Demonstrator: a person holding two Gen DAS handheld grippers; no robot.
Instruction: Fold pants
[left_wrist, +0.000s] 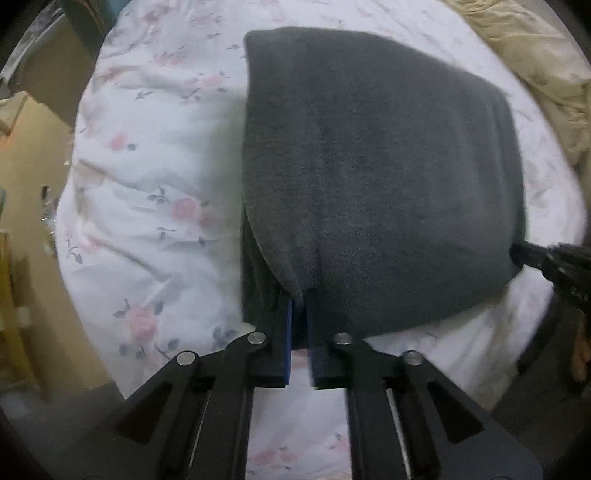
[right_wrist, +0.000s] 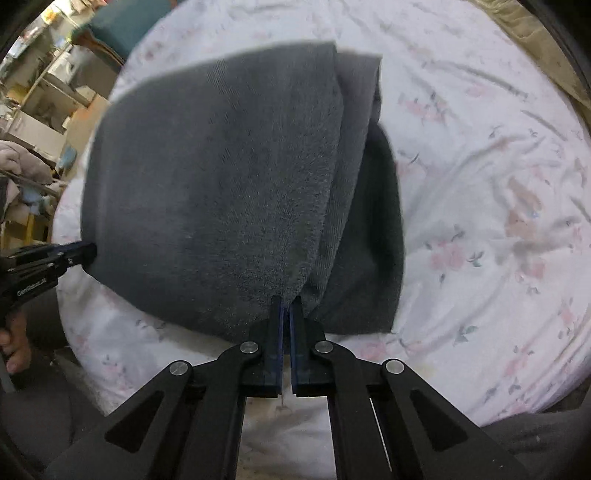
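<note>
Left claw (left_wrist: 300, 295) is clamped on the near edge of the folded grey pants (left_wrist: 376, 177); right claw (right_wrist: 286, 301) likewise; pants lie on the floral bed sheet (right_wrist: 480, 184).

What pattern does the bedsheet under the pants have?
White bedsheet with pink flowers, clearest in the right wrist view.

Both wrist cameras look steeply down, close above the folded pants (left_wrist: 369, 166) on the bed (left_wrist: 147, 184), from its near edge; each view catches the other claw at the pants' side.
</note>
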